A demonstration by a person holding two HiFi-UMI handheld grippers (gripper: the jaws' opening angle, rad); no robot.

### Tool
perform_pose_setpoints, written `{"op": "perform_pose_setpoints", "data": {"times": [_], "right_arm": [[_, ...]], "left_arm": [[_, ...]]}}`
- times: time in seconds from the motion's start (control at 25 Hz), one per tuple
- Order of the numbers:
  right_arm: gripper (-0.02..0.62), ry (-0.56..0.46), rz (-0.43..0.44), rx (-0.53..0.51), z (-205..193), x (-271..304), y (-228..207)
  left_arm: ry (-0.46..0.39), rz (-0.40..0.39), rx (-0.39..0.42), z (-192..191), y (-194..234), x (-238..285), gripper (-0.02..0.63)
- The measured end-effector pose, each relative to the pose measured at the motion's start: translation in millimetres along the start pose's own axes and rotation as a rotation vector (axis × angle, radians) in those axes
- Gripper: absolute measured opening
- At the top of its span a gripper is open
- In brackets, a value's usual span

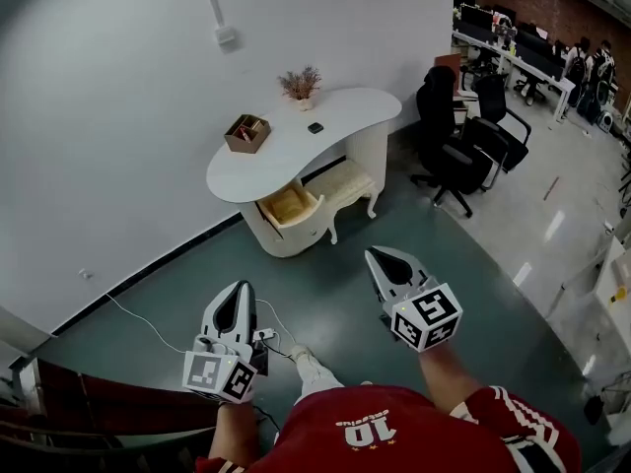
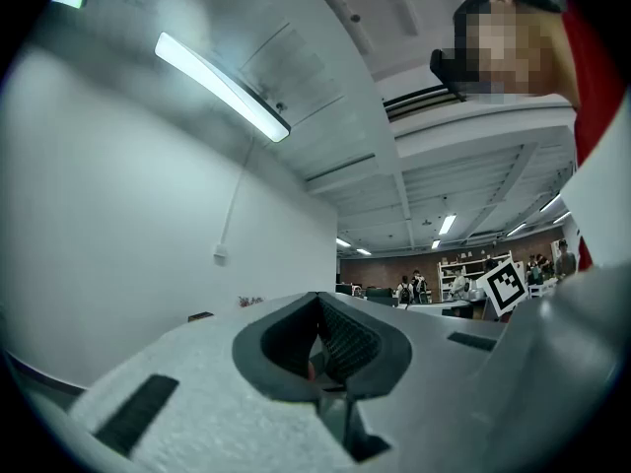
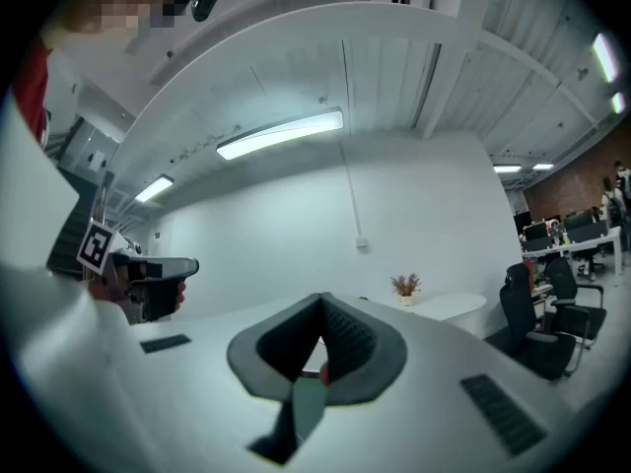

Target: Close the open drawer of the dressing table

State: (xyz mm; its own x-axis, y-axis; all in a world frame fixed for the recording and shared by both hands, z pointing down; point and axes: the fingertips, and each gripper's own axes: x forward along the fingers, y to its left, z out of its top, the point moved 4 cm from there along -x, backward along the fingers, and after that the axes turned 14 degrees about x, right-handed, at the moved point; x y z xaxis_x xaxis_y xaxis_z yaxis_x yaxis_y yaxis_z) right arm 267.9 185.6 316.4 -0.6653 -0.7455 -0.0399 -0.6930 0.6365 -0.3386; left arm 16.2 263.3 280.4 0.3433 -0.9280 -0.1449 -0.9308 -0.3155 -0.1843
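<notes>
The white dressing table [image 1: 325, 126] stands against the wall, some way ahead of me. Its drawer [image 1: 291, 208] is pulled out below the top's left part, showing a yellowish inside. A cushioned stool [image 1: 347, 182] is tucked beside the drawer. My left gripper [image 1: 237, 289] and right gripper [image 1: 380, 254] are held over the green floor, well short of the table, both pointing toward it. Each is shut with nothing between its jaws. In the right gripper view the table [image 3: 449, 305] shows beyond the shut right gripper [image 3: 322, 299]. The left gripper [image 2: 317, 299] faces the white wall.
On the tabletop sit a wooden box [image 1: 246, 133], a dried plant [image 1: 301, 85] and a small dark object [image 1: 315, 127]. Black office chairs [image 1: 458, 146] stand to the table's right. A cable [image 1: 148, 323] runs across the floor at left. Office desks [image 1: 523, 52] lie far right.
</notes>
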Motion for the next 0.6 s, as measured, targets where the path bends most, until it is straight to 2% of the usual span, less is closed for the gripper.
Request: {"op": "perform_pose_setpoints", "data": {"times": [0.16, 0.6], "right_arm": [[0.003, -0.001, 0.020, 0.044, -1, 4, -2], [0.005, 0.005, 0.067, 0.053, -1, 40, -3]], "left_arm": [[0.015, -0.001, -0.007, -3, 3, 3, 0.005], [0.040, 0.014, -0.011, -14, 32, 19, 0.005]]}}
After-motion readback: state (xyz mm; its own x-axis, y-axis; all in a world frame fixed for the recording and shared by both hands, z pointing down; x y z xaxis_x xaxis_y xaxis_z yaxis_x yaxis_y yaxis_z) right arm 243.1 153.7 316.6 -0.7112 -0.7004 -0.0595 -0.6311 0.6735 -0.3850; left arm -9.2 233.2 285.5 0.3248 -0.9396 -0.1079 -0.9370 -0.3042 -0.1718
